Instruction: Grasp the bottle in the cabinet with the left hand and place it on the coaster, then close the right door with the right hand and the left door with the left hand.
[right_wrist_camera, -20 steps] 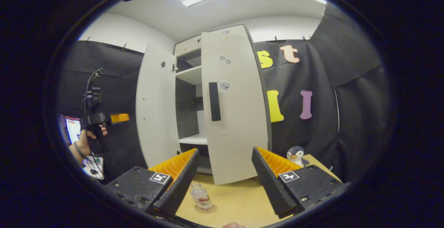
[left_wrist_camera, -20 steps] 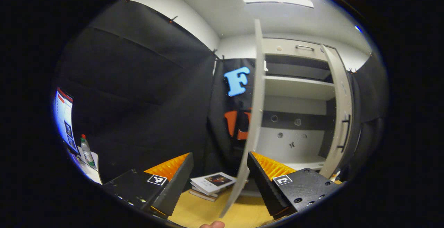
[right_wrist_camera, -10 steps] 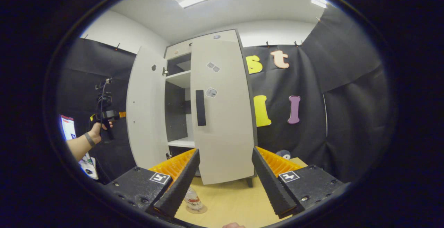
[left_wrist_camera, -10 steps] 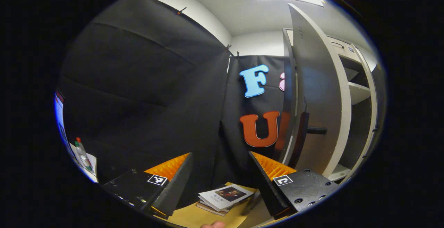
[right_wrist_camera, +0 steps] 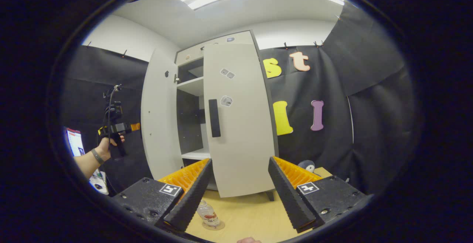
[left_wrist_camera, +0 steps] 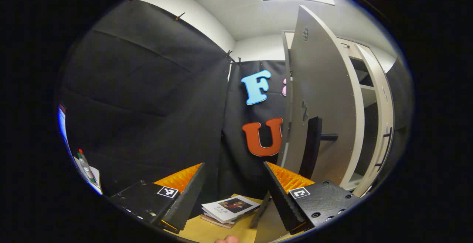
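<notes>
Risk: left gripper (left_wrist_camera: 233,187), fingers wide and empty beside the left door (left_wrist_camera: 321,99), may snag its black handle (left_wrist_camera: 309,147) while pushing.

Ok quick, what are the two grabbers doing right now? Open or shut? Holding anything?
Left gripper: open, holding nothing, beside the left door.
Right gripper: open, holding nothing, facing the right door.

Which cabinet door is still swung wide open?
The left door, beside the left claw; it stands out from the cabinet, while the right door with the dark handle is nearly shut.
</notes>
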